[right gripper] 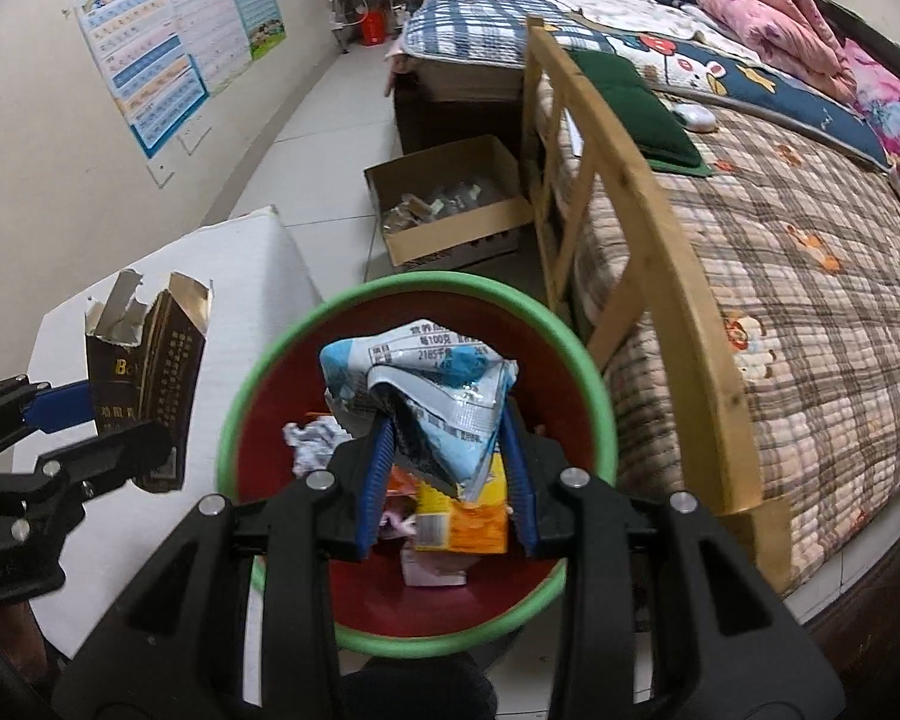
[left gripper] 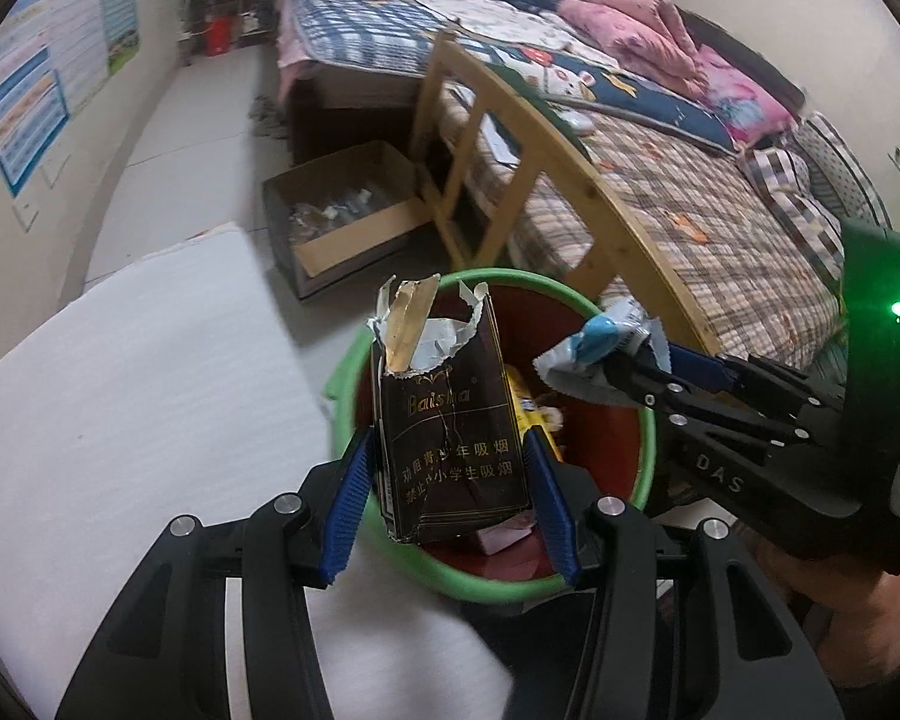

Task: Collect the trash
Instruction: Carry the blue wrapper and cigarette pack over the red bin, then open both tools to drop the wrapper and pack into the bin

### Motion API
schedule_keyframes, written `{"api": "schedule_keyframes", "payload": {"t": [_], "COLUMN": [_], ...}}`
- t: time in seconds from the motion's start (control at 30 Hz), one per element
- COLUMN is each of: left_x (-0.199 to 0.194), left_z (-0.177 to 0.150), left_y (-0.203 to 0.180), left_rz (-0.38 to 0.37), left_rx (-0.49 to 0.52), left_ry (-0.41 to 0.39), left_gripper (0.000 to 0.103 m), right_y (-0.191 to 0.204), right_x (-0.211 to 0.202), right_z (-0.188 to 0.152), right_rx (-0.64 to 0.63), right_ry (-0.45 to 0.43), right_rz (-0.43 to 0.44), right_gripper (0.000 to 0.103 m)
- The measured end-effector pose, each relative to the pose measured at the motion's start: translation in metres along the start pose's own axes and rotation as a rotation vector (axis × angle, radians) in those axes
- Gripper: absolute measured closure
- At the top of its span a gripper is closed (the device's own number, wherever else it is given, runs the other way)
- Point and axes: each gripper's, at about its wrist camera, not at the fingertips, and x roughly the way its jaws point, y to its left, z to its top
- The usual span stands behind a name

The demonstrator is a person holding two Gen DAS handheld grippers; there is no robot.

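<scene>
Two pieces of trash held over one bin. Left gripper (left gripper: 447, 468) pinching a torn dark-brown cigarette pack (left gripper: 447, 420), jaws pressed against its two narrow sides, long axis upright, ragged foil mouth pointing up. Right gripper (right gripper: 447, 468) pinching a crumpled blue-and-white snack wrapper (right gripper: 420, 396), jaws closed on its lower folds, the bulk of it bunched above the tips.

Deciding relation: the green-rimmed red bin (right gripper: 600, 396) on the floor beside the wooden bed frame (right gripper: 660, 276). In the right wrist view, wrapper directly above the bin's opening, well inside the rim; a plain release likely enough there. In the same view, the pack off to the left of the rim, over the white bench (right gripper: 240, 264) rather than over the opening; in the left wrist view, by contrast, the pack overlapping the bin's near-left rim. Judged: right gripper better placed, left one probably needing a short carry rightward before letting go, else a risk of the pack striking the rim or dropping outside.

Already in the bin: an orange-and-yellow packet (right gripper: 468, 516), a pink box, some crumpled paper.

Legible writing: "Baisha" in gold on the pack, under it a Chinese smoking warning ending 吸烟, only partly readable across the creases. On the wrapper, a nutrition table with "每100克" and "2185千焦". On the right gripper's body, "DAS". Wall posters too small to read.
</scene>
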Motion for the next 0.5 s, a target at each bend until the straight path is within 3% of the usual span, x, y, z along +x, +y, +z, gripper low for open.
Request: {"api": "schedule_keyframes", "payload": {"t": [0.2,0.27,0.3,0.33,0.37,0.5], "left_x": [0.011,0.012,0.014,0.015,0.014,0.01], "left_z": [0.006,0.007,0.007,0.006,0.006,0.001], "left_y": [-0.011,-0.011,-0.011,-0.011,-0.01,0.0], "left_rz": [-0.008,-0.025,-0.027,-0.022,-0.011,0.005], "left_rx": [0.02,0.019,0.021,0.021,0.02,0.002], "left_ry": [0.02,0.031,0.042,0.044,0.035,0.03], "left_gripper": [0.053,0.051,0.038,0.03,0.019,0.011], "right_y": [-0.014,-0.013,-0.011,-0.011,-0.01,-0.006], "right_x": [0.01,0.012,0.014,0.014,0.013,0.013], "right_z": [0.0,0.001,0.002,0.002,0.002,0.003], "right_rx": [0.015,0.014,0.01,0.008,0.007,0.008], "right_ry": [0.013,0.015,0.018,0.018,0.012,0.014], "right_rz": [0.009,0.01,0.011,0.007,0.002,0.0], "right_gripper": [0.068,0.063,0.058,0.045,0.039,0.024]}}
